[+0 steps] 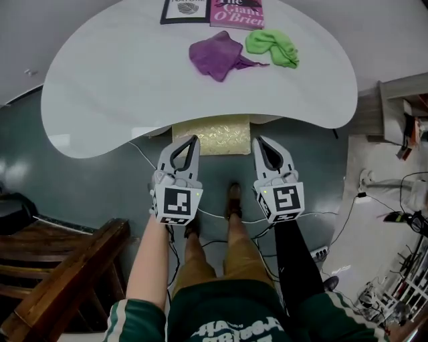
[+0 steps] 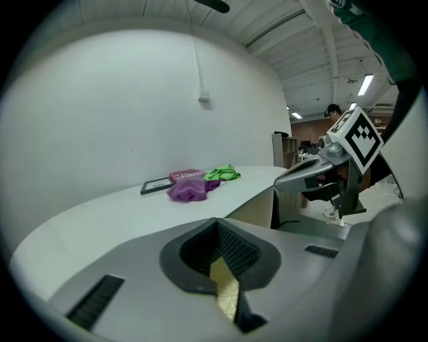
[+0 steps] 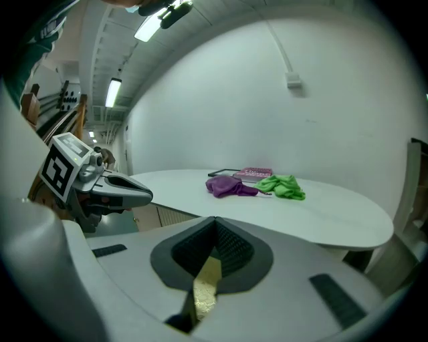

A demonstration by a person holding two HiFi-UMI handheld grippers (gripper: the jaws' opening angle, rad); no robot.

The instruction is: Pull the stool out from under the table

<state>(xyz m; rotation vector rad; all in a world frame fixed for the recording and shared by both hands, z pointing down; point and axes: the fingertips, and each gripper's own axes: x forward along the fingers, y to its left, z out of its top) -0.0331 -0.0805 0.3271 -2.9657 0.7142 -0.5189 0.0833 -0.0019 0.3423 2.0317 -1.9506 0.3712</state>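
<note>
The stool [image 1: 212, 135], with a pale gold seat, stands mostly tucked under the near edge of the white table [image 1: 120, 87]. Only a strip of the seat shows. My left gripper [image 1: 193, 139] hangs at the seat's left edge and my right gripper [image 1: 258, 140] at its right edge. Both are shut with nothing between the jaws; I cannot tell whether they touch the seat. In the left gripper view the stool [image 2: 228, 288] shows as a gold sliver below the closed left gripper [image 2: 217, 224]. The right gripper view shows the stool [image 3: 205, 286] below the closed right gripper [image 3: 215, 224].
A purple cloth [image 1: 217, 57], a green cloth [image 1: 271, 47] and books [image 1: 212, 11] lie on the far side of the table. Dark wooden furniture [image 1: 60, 267] stands at the lower left. Cables [image 1: 334, 230] trail over the floor around the person's legs [image 1: 231, 227].
</note>
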